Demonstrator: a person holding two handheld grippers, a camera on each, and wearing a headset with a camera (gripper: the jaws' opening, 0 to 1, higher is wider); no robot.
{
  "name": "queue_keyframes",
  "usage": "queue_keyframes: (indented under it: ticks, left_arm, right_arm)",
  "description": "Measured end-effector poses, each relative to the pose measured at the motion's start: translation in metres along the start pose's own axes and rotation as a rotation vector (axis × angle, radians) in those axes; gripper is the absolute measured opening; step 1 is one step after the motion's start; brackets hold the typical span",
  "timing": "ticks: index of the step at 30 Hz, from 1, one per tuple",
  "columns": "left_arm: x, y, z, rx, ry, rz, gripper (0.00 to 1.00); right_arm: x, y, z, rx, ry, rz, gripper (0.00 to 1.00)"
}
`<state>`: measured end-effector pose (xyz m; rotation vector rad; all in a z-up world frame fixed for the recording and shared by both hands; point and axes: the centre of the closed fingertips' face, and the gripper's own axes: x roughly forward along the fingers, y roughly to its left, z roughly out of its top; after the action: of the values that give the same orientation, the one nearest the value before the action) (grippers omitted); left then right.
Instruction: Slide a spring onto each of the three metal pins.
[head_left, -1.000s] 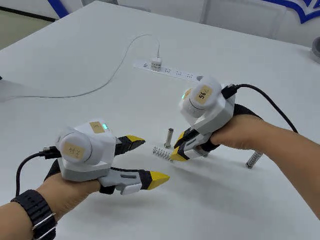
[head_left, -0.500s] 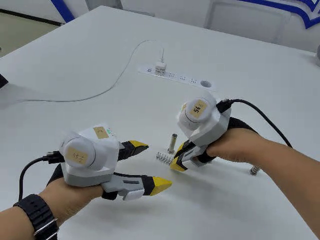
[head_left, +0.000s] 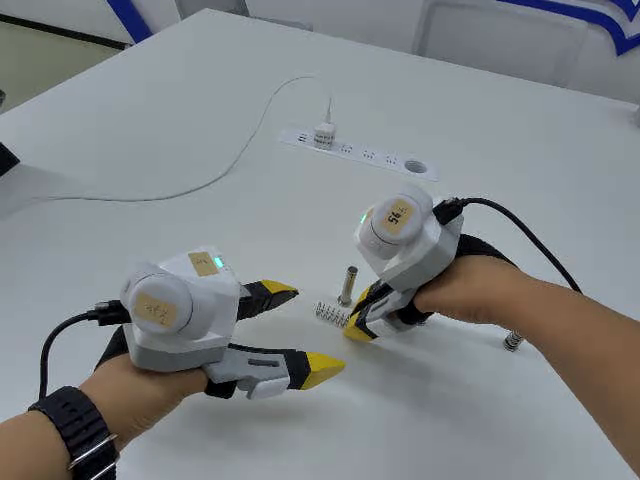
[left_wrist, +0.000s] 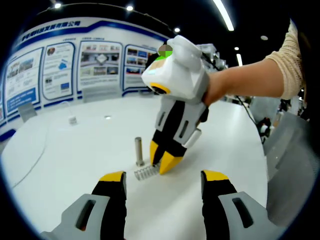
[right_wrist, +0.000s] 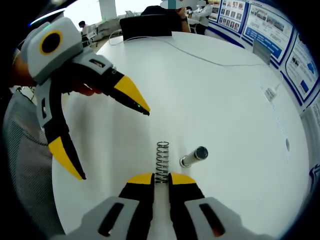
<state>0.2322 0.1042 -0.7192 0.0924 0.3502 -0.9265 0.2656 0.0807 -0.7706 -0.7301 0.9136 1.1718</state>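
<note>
**A:** What has changed in the last second?

**B:** Very little. The right hand-held gripper (right_wrist: 161, 176) stays pinched on the near end of the spring (right_wrist: 162, 160). The spring still lies flat on the worktop (head_left: 200, 130), just beside the upright pin (right_wrist: 193, 156). The left hand-held gripper (head_left: 307, 328) keeps hovering near left, spread and holding nothing.

**A:** What does that mean for the task?

**B:** The grasp looks made, but the pin is bare. Lifting the spring over it is probably next. A second spring (head_left: 513, 341) lies well to the right.
</note>
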Motion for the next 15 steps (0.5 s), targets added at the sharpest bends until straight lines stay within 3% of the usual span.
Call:
queue_keyframes:
  ticks: [15]
  left_arm:
    - [-0.0020, 0.0010, -0.0003, 0.006, 0.004, -0.001, 0.60]
  right_arm:
    - [-0.0041, 0.0031, 0.0005, -0.006, -0.006, -0.003, 0.12]
